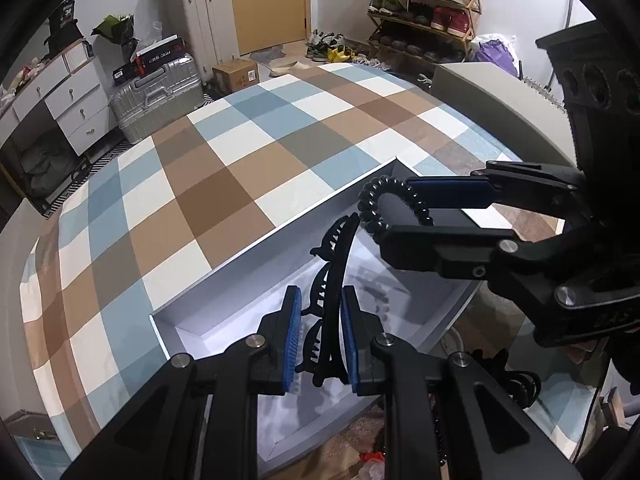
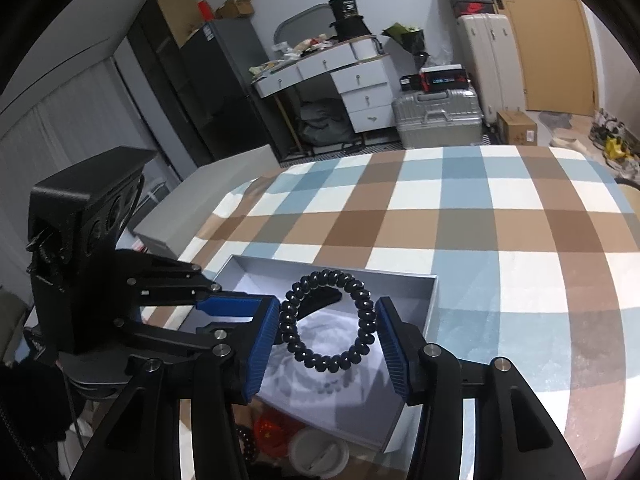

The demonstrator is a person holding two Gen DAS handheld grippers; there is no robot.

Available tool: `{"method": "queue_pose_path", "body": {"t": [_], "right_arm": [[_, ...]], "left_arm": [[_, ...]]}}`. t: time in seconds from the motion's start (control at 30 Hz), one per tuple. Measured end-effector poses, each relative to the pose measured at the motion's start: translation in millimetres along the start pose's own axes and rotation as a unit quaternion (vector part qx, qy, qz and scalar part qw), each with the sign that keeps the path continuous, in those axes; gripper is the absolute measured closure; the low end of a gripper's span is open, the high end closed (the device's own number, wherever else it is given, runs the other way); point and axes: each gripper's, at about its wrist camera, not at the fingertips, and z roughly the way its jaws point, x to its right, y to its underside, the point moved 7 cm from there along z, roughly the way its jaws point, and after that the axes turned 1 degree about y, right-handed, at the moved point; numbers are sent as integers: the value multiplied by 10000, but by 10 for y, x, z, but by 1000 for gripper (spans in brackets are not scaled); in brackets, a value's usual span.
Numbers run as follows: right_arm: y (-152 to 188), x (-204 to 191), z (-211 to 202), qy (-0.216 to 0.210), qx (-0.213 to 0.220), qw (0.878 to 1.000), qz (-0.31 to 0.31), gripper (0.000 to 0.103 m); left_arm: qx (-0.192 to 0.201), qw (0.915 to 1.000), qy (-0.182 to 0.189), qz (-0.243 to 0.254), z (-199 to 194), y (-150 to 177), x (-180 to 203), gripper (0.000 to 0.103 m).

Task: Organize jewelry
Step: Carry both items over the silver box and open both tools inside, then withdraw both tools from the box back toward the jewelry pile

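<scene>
Your right gripper (image 2: 328,336) pinches the black coil hair tie (image 2: 326,322) between its blue pads, above the white box (image 2: 416,316). Your left gripper (image 1: 320,336) stands partly open around the black hair claw (image 1: 332,280); it may touch one pad, hard to tell. The box sits on the checked cloth (image 1: 224,168). Clutter lies below the table edge.

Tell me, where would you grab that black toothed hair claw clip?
Pinch the black toothed hair claw clip across its long curved spine, coming from its rear end along its length. The spine is narrow enough for the left gripper pads, and the teeth flare sideways.
</scene>
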Motion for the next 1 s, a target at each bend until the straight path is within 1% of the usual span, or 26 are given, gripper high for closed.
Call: {"method": "queue_pose_path", "body": {"t": [0.03,0.1,0.13,0.17,0.2,0.27,0.43,0.53,0.63,0.7,0.77,0.87,0.93,0.97,1.0], "right_arm": [[0,-1,-1,-16,11,10000,3,51],[-10,-17,-21,0,67,10000,-31,41],[-17,-27,-36,9,102,9999,-41,33],[-28,-37,-59,13,154,9999,-50,30],[-40,-42,-85,27,204,9998,-56,29],[-62,-44,-146,60,306,9995,-36,29],[-69,-23,-339,102,515,9985,126,27],[-62,-35,-492,149,659,9976,161,24],[-62,-73,-674,88,833,9963,181,23],[-56,-111,-803,85,964,9951,182,20],[-47,-147,-905,115,1058,9942,154,15],[-16,-221,-1057,185,1185,9928,50,14],[7,-250,-1124,233,1229,9921,4,12],[19,-264,-1150,252,1248,9919,-5,10],[29,-280,-1175,262,1269,9916,-8,9]], "left_arm": [[10,10000,-20,7,1,-3,1,88],[45,9999,-104,22,-3,-11,-11,87],[66,9999,-148,5,-16,-12,-25,86],[62,9998,-192,-16,-15,-16,-39,79],[82,9996,-247,-60,-31,-17,-60,70],[162,9995,-253,-128,-70,-21,-84,60],[356,9988,-292,-155,-232,-17,-60,59],[539,9977,-348,-230,-371,-12,-37,58],[761,9954,-502,-299,-500,-13,-25,51],[1054,9910,-730,-398,-647,-3,-31,47],[1265,9876,-802,-474,-779,27,-18,47],[1542,9816,-949,-603,-956,72,0,45],[1770,9756,-1099,-695,-1070,103,19,36],[1863,9726,-1172,-754,-1109,118,22,28],[1980,9684,-1267,-833,-1158,139,27,24]]}}
